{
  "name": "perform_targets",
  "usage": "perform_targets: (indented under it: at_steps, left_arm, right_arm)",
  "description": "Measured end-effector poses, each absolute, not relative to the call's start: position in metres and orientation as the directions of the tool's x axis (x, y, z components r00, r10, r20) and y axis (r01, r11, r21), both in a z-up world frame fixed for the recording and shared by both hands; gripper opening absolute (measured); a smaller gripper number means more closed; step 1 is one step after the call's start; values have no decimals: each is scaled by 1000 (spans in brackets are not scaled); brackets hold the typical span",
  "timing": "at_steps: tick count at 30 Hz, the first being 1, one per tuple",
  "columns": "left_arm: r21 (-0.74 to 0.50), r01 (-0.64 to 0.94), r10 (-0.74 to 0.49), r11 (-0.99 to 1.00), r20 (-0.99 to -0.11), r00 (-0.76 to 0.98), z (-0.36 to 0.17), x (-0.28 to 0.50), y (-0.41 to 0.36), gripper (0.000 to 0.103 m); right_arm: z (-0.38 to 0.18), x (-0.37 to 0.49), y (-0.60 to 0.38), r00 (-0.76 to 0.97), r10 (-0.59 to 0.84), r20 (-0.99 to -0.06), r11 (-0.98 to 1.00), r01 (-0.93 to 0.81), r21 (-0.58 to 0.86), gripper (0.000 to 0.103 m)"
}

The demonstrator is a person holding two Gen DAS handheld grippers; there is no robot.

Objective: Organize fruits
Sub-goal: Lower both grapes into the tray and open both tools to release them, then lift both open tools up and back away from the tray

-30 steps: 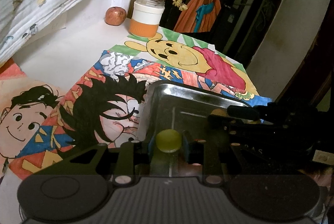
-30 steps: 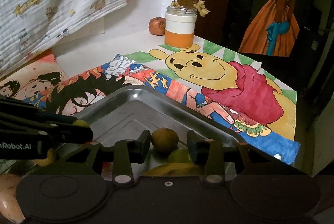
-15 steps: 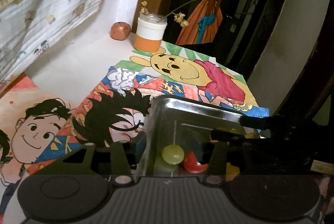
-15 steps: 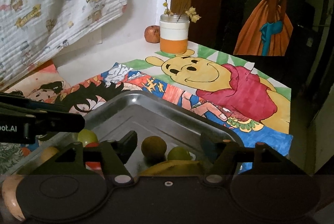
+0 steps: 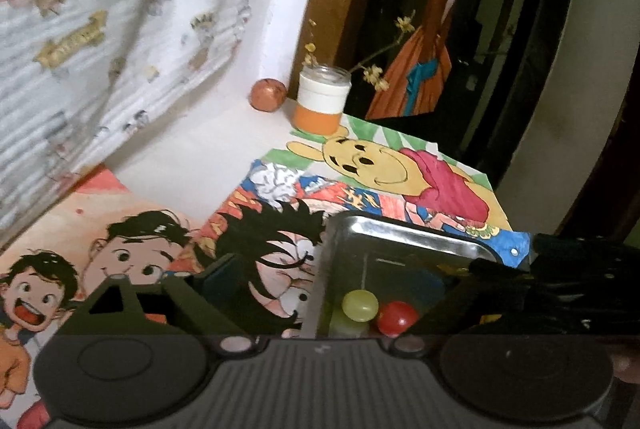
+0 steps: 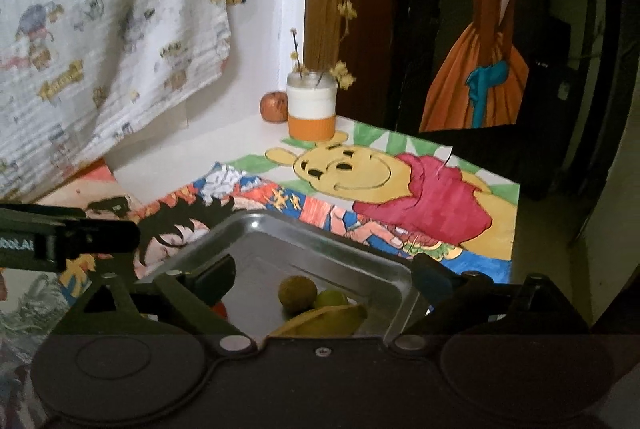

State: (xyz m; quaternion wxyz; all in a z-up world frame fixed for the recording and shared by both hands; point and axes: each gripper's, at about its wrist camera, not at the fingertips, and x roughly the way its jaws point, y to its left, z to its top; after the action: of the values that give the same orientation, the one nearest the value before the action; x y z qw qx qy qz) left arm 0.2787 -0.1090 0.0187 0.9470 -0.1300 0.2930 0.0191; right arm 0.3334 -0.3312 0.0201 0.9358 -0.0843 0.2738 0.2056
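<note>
A steel tray [image 5: 404, 234] [image 6: 328, 229] lies on the drawings. In the left wrist view it holds a green grape-like fruit [image 5: 359, 305] and a red cherry tomato [image 5: 397, 318]. In the right wrist view it holds a brown round fruit [image 6: 297, 294], a green fruit [image 6: 331, 298] and a banana [image 6: 328, 321]. My left gripper [image 5: 320, 293] is open and empty above the tray's near left edge. My right gripper [image 6: 324, 279] is open and empty over the tray. A brownish-red apple [image 5: 268, 95] [image 6: 273, 106] sits at the far corner by the wall.
An orange-and-white jar [image 5: 322, 97] [image 6: 311, 105] with dried flowers stands beside the apple. Coloured drawings [image 6: 396, 185] cover the table. A printed cloth [image 5: 100, 29] hangs on the left wall. The table's right edge drops off to a dark floor.
Both grippers opened and let go of their fruits: the green fruit on the left, the brown fruit on the right. Both lie in the tray. Both grippers pulled back and rose.
</note>
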Motion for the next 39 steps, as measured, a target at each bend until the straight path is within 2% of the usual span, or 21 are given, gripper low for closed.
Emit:
perform_targets:
  at_steps: [4, 9, 24, 39]
  left_arm:
    - [-230, -121, -26, 966, -548, 836, 25, 269, -106, 99]
    - [-232, -140, -4, 963, -530, 848, 32, 256, -102, 103]
    - [-200, -137, 24, 970, -482, 876, 49, 210, -98, 103]
    - [-197, -121, 21, 973, -444, 896, 51, 161, -89, 103]
  right_arm:
    - [33, 320, -333, 780, 340, -525, 909, -417, -31, 102]
    - [41, 308, -335, 790, 336, -513, 916, -401, -18, 102]
    - [60, 250, -340, 819, 316, -479, 936, -351, 16, 102]
    - [52, 184, -347, 872, 280, -402, 959, -270, 82, 102]
